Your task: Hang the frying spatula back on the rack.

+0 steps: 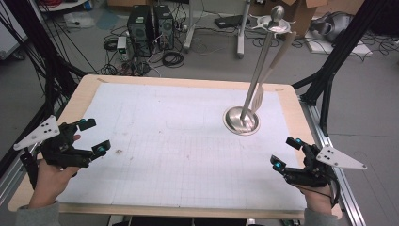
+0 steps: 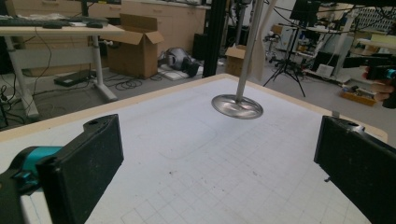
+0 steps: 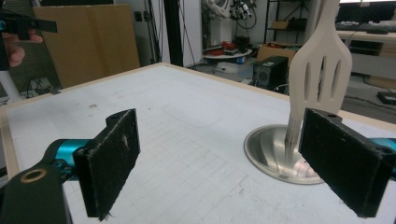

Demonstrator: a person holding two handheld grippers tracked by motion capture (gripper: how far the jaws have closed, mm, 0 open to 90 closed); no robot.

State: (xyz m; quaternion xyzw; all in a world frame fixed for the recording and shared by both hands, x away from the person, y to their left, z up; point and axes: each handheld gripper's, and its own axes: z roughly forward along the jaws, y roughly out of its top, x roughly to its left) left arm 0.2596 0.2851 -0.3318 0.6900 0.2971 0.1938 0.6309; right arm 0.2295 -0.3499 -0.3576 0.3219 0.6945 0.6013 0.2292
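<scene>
While a person's hands rest at the near edge of a white gridded mat [image 1: 179, 141], the left gripper [image 1: 89, 136] and the right gripper [image 1: 286, 153] each hover above it with jaws spread wide and nothing between them. A slotted beige spatula [image 3: 322, 79] hangs from a metal stand [image 1: 241, 120] toward the far right, near the right gripper, well apart from the left.

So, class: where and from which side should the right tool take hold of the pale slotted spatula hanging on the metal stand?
Grip the pale slotted spatula at its narrow neck above the slots, coming from the right tool's side; it hangs free beside the metal stand's pole.
</scene>
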